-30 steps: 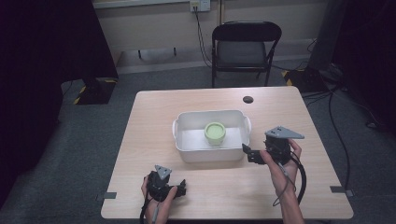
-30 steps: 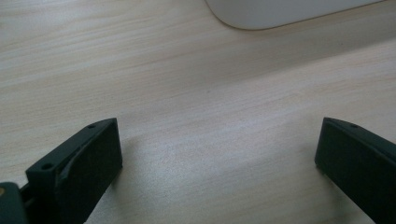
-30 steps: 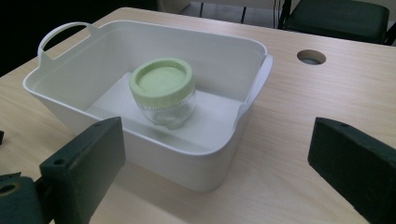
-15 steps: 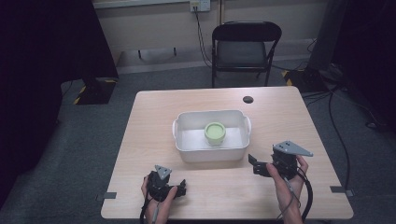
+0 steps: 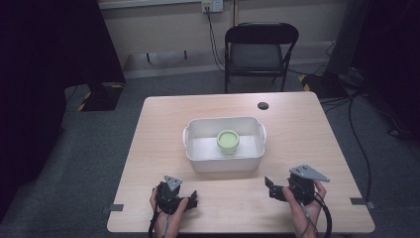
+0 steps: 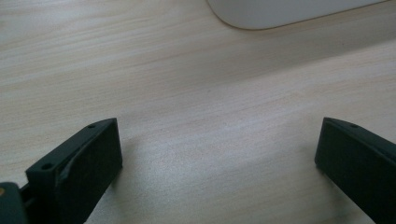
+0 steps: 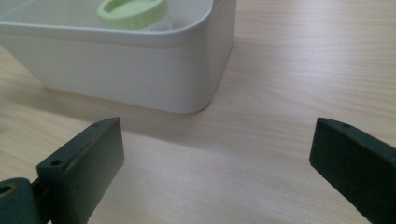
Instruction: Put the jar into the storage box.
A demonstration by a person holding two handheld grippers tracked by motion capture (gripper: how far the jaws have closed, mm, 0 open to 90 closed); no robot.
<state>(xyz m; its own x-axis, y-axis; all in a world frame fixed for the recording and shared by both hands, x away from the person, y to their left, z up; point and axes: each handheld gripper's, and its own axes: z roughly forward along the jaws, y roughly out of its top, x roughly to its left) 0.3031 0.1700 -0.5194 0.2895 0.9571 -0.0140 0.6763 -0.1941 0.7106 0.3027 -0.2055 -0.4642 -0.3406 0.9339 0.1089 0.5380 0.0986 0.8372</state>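
The green jar (image 5: 228, 141) stands upright inside the white tub (image 5: 198, 158), ahead of my right gripper (image 5: 273, 189) and off to its left, so I judge it delivered. My right gripper's jaws are spread wide over bare table (image 5: 317, 129), holding nothing. My left gripper (image 5: 190, 199) rests low, equally wide and empty.

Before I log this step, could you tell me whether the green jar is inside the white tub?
Inside: the green jar stands upright within the white tub, its walls around it.
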